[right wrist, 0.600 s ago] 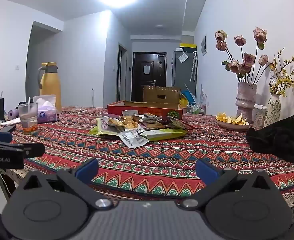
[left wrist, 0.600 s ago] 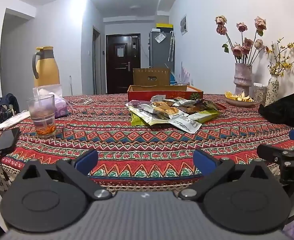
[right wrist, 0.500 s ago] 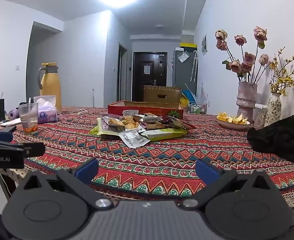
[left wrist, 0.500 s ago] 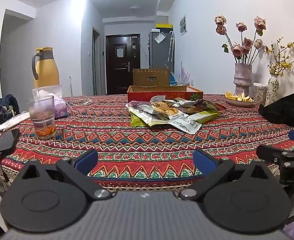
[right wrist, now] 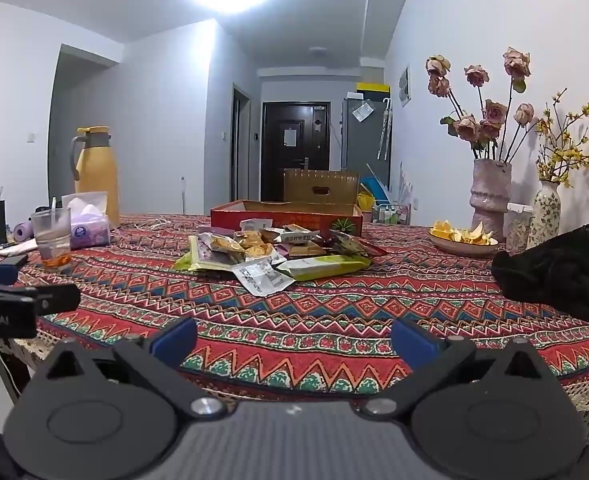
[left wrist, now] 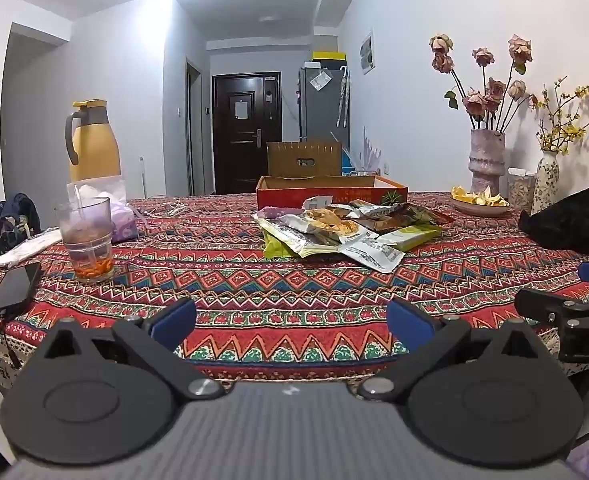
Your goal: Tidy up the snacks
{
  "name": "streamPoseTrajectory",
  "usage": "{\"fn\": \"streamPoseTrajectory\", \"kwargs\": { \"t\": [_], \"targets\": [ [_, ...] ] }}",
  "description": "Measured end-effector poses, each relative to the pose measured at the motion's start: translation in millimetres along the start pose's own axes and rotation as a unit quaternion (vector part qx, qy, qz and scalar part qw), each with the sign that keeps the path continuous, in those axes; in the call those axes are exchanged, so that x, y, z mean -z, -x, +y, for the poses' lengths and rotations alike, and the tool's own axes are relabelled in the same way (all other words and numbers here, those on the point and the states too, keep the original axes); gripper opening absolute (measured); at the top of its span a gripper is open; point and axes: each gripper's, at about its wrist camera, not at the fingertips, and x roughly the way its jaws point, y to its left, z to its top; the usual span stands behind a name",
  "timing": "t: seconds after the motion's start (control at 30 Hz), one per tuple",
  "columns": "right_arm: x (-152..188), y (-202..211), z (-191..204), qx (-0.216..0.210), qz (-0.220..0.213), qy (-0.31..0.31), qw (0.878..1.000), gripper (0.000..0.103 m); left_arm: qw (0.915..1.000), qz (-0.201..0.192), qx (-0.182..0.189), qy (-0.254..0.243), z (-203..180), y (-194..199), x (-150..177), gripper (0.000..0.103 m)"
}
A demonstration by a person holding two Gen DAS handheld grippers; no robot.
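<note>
honestly not much has changed in the last half second or so. both views look basically the same as a moment ago, maybe a tiny camera drift, so nothing's been picked up yet and the job hasn't really started.

the left gripper (left wrist: 290,318) is spread wide with nothing between its blue pads, and the right gripper (right wrist: 292,338) is the same, wide and empty. both hang at the near edge of the table (left wrist: 254,292), well short of the goods.

the snack packets (left wrist: 342,230) sit in a loose pile mid-table, just in front of the red cardboard box (left wrist: 330,192), which i'd guess is where they go. the glass cup (left wrist: 86,240) and phone (left wrist: 12,288) are off to the left, well apart from the pile.
</note>
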Motion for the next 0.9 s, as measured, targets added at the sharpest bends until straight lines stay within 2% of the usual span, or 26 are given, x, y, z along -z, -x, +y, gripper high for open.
{"fn": "streamPoseTrajectory", "kwargs": {
  "t": [0.9],
  "targets": [
    [-1.6, 1.9, -0.6, 0.003, -0.002, -0.003, 1.000, 0.103, 1.0000, -0.007, -0.002, -0.003, -0.5, 3.0, -1.7, 0.103]
  ]
}}
